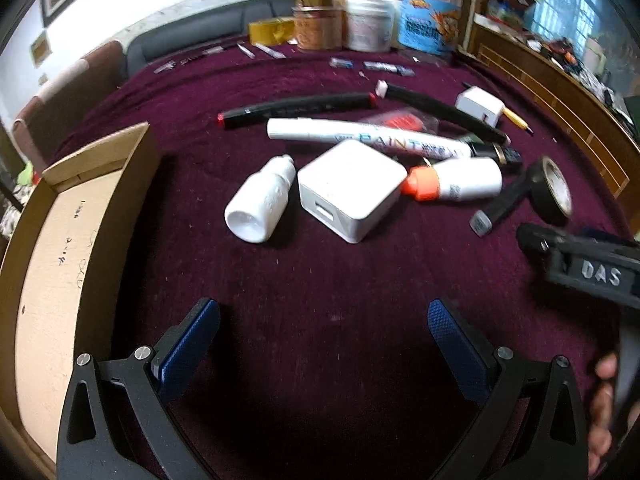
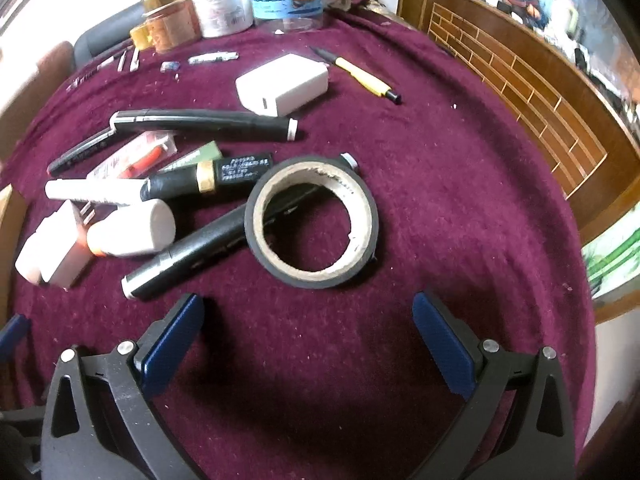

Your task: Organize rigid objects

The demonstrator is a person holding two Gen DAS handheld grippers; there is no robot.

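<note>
Both grippers (image 1: 324,336) (image 2: 308,332) gape empty; black marker (image 2: 200,248) slants lower-left to upper-right under tape roll (image 2: 312,220).

Box (image 1: 52,240) left of charger (image 1: 350,190); tape roll (image 2: 312,222) lies over a marker (image 2: 192,254)

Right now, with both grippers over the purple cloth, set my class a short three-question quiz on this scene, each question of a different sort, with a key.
1. True or false: the roll of black tape lies partly on a black marker.
2. Which colour is the cap of the white bottle beside the large white charger? A green, B orange, C blue.
3. Fill in: the cardboard box sits to the ____ of the left gripper.

Key: 1 true; 2 B; 3 left. Both the left gripper and the right gripper are open and hold nothing.
</note>
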